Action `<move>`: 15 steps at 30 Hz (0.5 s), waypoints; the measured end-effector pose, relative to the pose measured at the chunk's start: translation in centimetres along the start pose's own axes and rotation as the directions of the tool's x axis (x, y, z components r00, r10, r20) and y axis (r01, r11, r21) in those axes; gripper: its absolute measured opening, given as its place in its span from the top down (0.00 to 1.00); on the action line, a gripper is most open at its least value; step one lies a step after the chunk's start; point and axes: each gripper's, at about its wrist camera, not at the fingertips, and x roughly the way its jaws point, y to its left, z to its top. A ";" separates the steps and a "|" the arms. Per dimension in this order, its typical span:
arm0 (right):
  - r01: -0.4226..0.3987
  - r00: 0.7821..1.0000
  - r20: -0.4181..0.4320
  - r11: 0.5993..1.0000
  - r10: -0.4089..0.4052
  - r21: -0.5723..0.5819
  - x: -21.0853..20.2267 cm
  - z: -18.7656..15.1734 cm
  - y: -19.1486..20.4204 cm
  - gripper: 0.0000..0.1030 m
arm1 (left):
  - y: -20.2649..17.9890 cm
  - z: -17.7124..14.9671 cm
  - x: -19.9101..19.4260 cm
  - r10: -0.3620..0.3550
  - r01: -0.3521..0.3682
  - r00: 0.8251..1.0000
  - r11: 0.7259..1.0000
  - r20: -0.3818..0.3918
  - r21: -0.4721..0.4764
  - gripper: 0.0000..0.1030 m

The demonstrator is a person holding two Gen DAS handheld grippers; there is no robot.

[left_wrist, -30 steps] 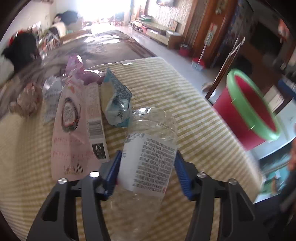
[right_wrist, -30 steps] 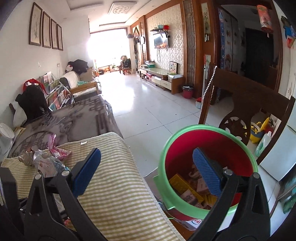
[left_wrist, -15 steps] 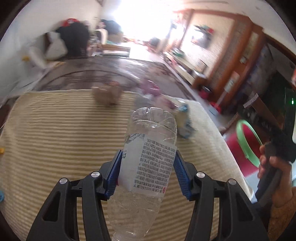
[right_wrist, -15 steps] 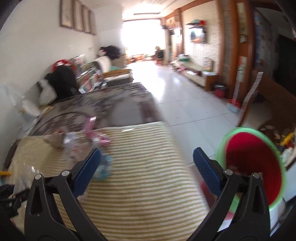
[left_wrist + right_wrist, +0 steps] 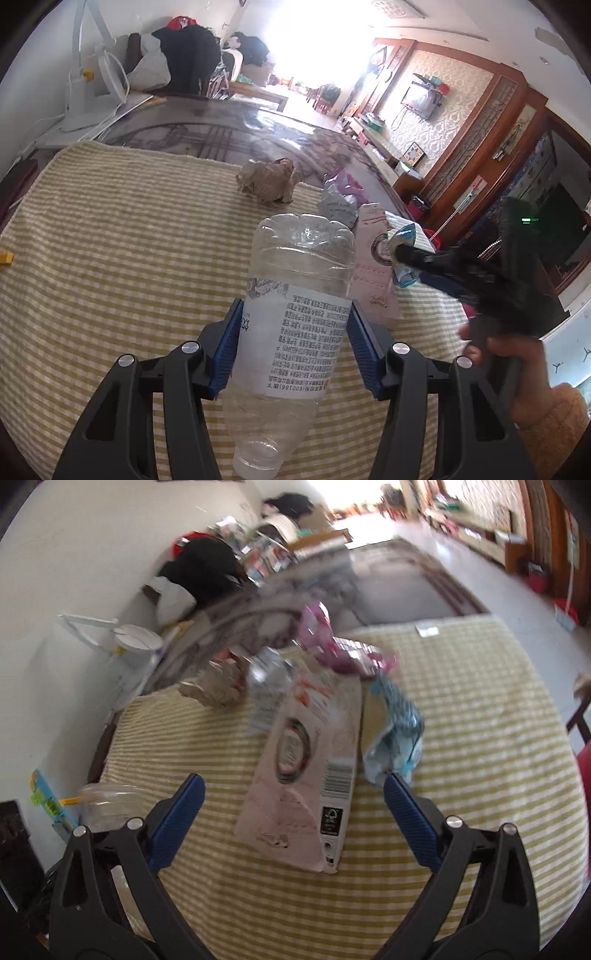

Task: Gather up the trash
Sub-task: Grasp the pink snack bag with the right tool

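Observation:
My left gripper is shut on a clear plastic bottle with a white label, base pointing away, above the yellow striped cloth. My right gripper is open with nothing between its fingers, hovering over a flat pink carton. A crumpled light-blue wrapper lies by its right finger. In the left wrist view, the right gripper reaches over the blue wrapper. Further back lie a crumpled brown paper, a silver wrapper and a pink wrapper.
A dark patterned table extends beyond the cloth, with a white lamp and clothes at the far left. A red bin's edge shows at the right. A person's hand holds the right gripper's handle. The tiled floor lies on the right.
The right gripper has swung away from the red bin and down over the trash on the cloth. The left gripper, still holding the bottle, has moved left across the table and rolled.

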 end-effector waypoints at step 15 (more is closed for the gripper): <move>0.184 0.980 -0.026 0.947 -0.197 -0.262 5.2 -0.9 4.8 0.06 | 1.7 -0.2 0.6 -0.017 0.014 0.999 0.997 -0.032 -0.081 0.49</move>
